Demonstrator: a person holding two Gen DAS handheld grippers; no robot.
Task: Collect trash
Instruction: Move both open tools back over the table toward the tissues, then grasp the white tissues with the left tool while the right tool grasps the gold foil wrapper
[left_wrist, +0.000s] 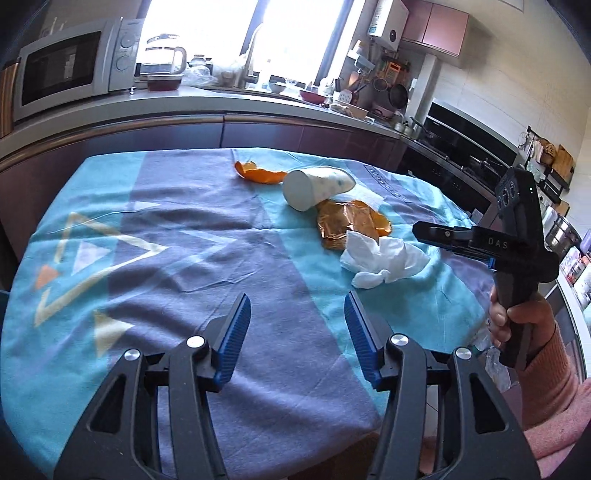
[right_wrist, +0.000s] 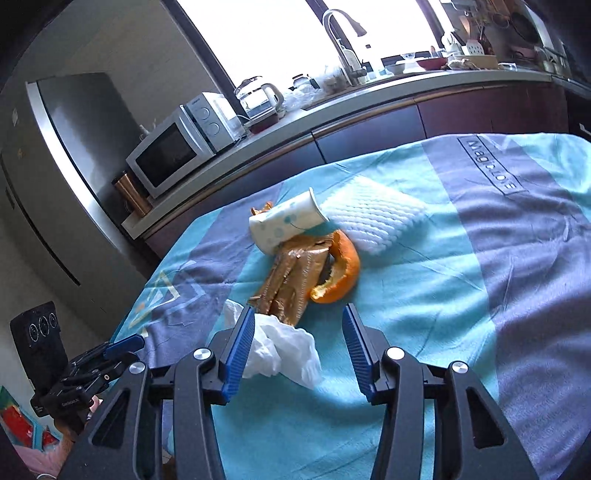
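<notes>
A pile of trash lies on the blue and purple tablecloth (left_wrist: 184, 240). It holds a paper cup (left_wrist: 316, 186) on its side, a brown wrapper (left_wrist: 343, 221), orange peel (left_wrist: 258, 173) and a crumpled white tissue (left_wrist: 384, 258). My left gripper (left_wrist: 297, 306) hovers open over bare cloth, short of the pile, with nothing between its fingers. My right gripper (right_wrist: 299, 317) is open just above the tissue (right_wrist: 284, 350), which lies between the jaws close to the left pad without being pressed. Just beyond are the wrapper (right_wrist: 291, 280), peel (right_wrist: 341, 269) and cup (right_wrist: 288, 225).
A white folded paper towel (right_wrist: 373, 218) lies behind the cup. Beyond the table runs a counter (left_wrist: 221, 99) with a microwave (left_wrist: 62, 70), a kettle (left_wrist: 162, 55) and a tap. A fridge (right_wrist: 74, 166) stands at the left. A hand (left_wrist: 517, 321) holds the right gripper.
</notes>
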